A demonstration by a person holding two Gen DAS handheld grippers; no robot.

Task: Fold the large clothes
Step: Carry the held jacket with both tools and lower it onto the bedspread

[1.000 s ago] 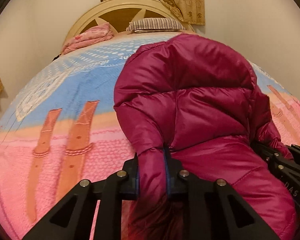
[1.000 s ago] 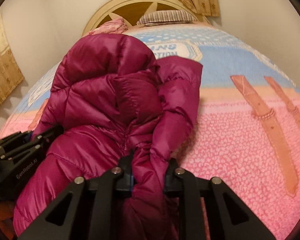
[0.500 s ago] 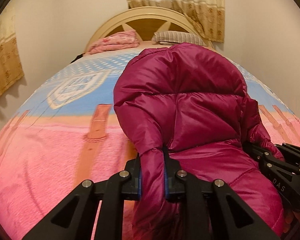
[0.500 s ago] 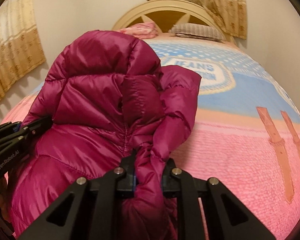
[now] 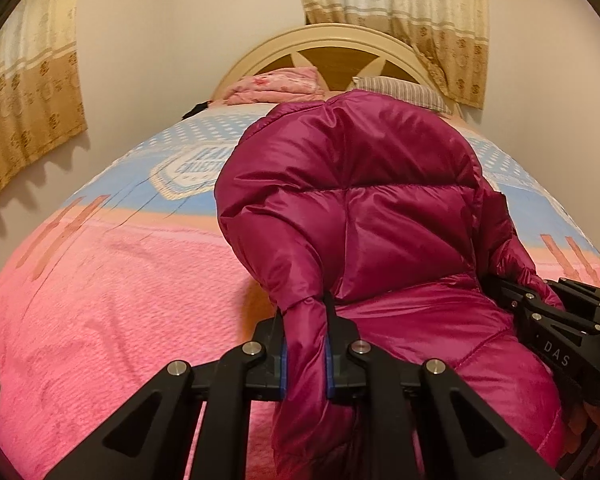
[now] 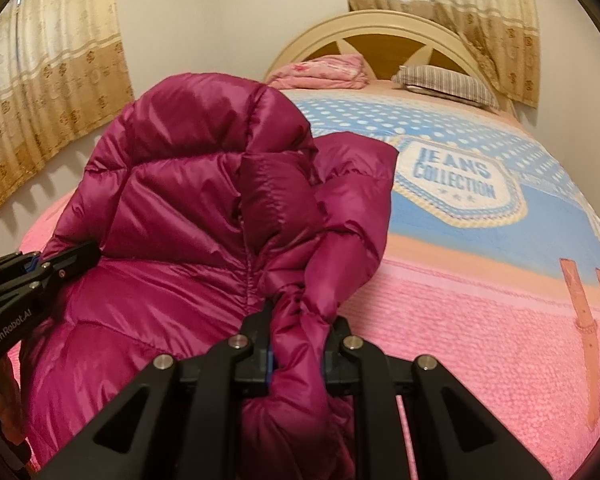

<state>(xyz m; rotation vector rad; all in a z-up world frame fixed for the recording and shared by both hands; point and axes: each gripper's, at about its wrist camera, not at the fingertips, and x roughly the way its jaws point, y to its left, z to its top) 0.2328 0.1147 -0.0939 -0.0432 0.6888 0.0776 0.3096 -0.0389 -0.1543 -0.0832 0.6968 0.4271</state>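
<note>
A magenta puffer jacket hangs bunched between both grippers above the near end of the bed; it also shows in the right wrist view. My left gripper is shut on a fold of the jacket's left edge. My right gripper is shut on a twisted fold of its right edge. Each gripper shows in the other's view, the right one at the jacket's right side and the left one at its left side. The jacket's lower part is hidden below the frames.
The bed has a pink and blue blanket with a "JEANS COLLECTION" badge. A folded pink quilt and a striped pillow lie by the cream headboard. Curtains hang on both walls.
Both grippers have lifted and tilted up with the jacket, so the headboard and curtains show lower and more wall is in view. The grips have not changed.
</note>
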